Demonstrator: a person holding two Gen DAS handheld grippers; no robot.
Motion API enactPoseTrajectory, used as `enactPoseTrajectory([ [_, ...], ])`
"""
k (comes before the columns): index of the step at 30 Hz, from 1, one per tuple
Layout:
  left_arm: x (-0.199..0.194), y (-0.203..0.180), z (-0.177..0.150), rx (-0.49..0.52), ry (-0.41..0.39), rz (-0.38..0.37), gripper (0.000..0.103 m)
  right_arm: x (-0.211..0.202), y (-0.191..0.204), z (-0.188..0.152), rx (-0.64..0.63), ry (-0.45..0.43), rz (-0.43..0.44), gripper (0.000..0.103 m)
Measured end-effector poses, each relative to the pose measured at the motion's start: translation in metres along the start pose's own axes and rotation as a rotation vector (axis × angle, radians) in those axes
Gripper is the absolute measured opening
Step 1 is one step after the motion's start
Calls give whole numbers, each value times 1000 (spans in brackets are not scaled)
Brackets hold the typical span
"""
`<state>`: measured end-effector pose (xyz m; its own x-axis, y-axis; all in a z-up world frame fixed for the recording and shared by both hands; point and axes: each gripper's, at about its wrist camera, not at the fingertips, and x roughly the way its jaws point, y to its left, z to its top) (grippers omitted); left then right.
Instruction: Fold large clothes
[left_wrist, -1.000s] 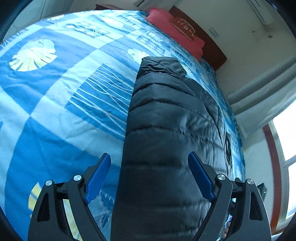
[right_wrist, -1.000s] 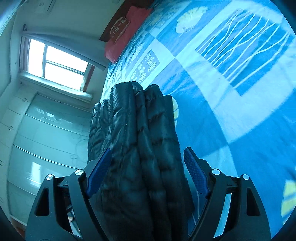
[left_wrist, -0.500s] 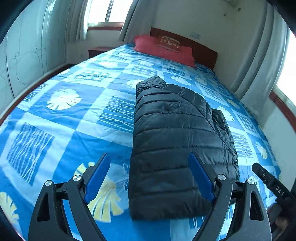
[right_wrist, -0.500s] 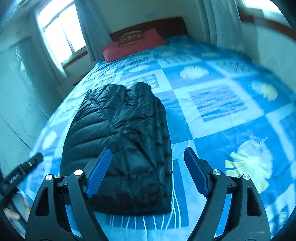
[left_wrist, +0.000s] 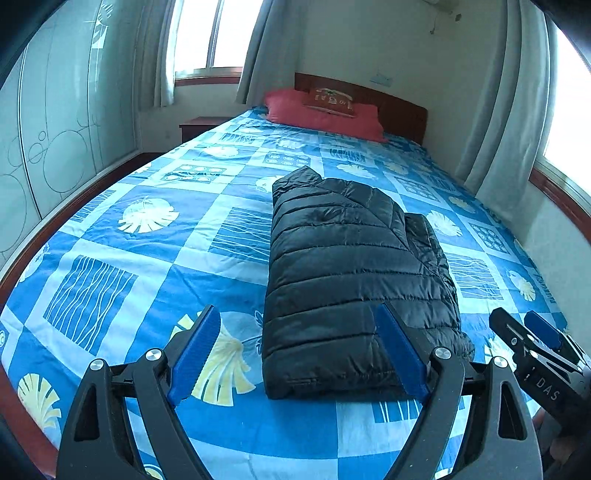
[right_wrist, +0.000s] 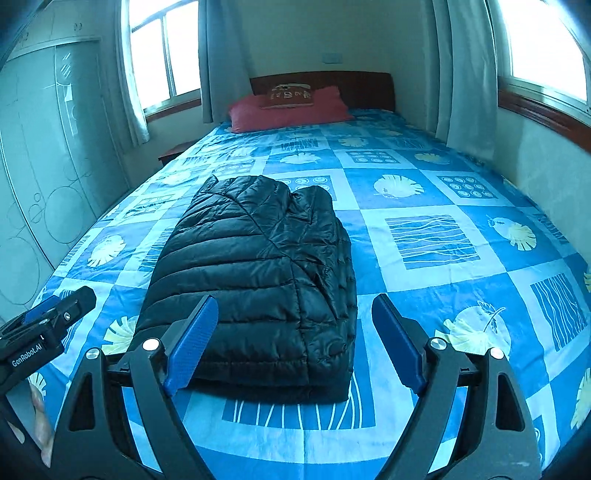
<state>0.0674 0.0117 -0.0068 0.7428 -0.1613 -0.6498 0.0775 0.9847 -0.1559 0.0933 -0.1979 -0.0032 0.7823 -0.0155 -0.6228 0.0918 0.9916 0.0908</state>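
A black quilted puffer jacket lies folded into a thick oblong on the blue patterned bedspread, its long side running toward the headboard. My left gripper hovers open above the jacket's near left end, nothing between its blue pads. In the right wrist view the same jacket rests left of centre on the bedspread. My right gripper is open over its near right corner, clear of the fabric. Each gripper shows at the edge of the other's view: the right gripper and the left gripper.
Red pillows lie against the dark wooden headboard at the far end. A nightstand and a tall wardrobe stand along the left. Curtained windows flank the bed, with a wall close on the right.
Both grippers have pulled back and up from the jacket and rolled level. Their jaws, which straddled the jacket closely before, now stand clear of it. The jacket lies folded and still.
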Motion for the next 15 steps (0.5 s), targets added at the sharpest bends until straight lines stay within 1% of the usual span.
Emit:
enactPoseTrajectory([
  [3, -2, -1, -2, 7, 1, 12, 85, -1, 2, -1, -2, 1, 6, 85],
  [15, -7, -5, -4, 16, -5, 8, 85, -5, 2, -3, -11, -14, -2, 85],
])
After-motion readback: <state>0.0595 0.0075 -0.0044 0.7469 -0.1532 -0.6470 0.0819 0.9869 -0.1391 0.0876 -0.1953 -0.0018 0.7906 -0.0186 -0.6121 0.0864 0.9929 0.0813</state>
